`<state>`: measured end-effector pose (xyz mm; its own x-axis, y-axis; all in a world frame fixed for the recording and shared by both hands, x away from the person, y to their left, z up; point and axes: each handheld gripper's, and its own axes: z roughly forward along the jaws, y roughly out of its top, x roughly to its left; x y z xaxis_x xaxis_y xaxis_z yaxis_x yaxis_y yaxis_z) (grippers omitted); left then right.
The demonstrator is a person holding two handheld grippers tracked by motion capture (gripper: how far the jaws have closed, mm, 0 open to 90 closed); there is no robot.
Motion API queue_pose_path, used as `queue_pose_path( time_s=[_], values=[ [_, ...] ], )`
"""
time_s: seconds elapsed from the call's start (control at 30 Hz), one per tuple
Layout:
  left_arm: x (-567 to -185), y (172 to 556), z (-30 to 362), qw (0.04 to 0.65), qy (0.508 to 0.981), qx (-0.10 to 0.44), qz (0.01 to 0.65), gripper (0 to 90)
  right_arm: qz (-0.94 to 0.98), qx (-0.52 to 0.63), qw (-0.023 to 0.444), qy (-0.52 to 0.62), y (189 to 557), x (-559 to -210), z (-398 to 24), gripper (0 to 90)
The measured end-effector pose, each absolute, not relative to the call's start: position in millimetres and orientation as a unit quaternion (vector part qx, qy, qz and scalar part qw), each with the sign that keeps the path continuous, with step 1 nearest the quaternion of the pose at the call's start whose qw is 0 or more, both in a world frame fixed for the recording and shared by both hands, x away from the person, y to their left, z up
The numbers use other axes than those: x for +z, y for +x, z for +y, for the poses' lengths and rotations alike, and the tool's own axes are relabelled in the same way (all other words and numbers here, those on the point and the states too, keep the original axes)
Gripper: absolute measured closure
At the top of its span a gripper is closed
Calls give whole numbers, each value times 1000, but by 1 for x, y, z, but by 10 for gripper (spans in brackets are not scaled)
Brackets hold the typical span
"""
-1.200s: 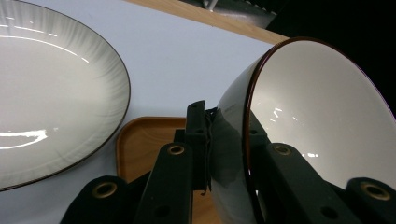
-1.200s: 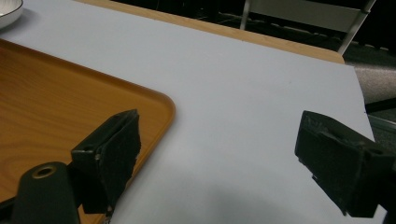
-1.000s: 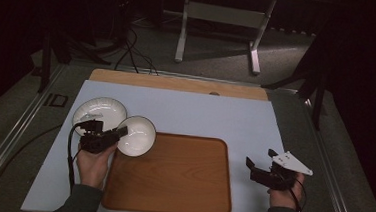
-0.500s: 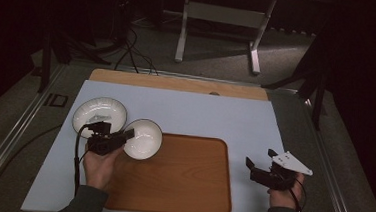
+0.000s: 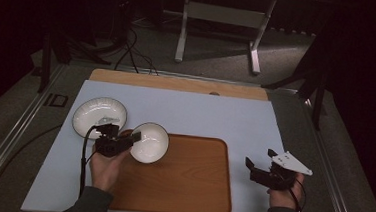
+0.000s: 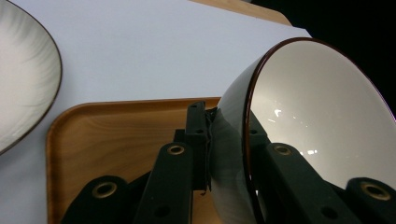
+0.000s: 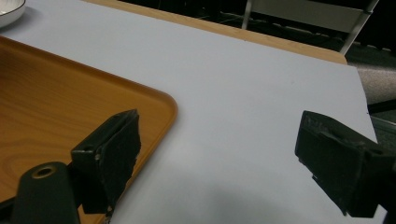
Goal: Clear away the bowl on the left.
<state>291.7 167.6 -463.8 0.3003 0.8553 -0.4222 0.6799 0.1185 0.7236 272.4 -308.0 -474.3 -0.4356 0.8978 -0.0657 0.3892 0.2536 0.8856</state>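
Left hand-held gripper is pinching the white bowl by its rim, tilted over the wooden tray's far-left corner, tray lying just right; right hand-held gripper is idling spread.

White dark-rimmed bowl, tilted, over wooden tray's corner

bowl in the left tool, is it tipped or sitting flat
Tipped. In the left gripper view the bowl stands on edge, its white inside facing sideways, with the left tool clamped on its rim above the wooden tray.
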Motion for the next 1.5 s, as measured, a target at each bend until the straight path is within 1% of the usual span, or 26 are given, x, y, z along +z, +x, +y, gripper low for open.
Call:
queue_pose_path(
  time_s=[1.5],
  values=[
    [-484, 298, 134, 440, 691, 64, 570, 799, 732, 431, 302, 432, 272, -473, -308, 137]
  ],
)
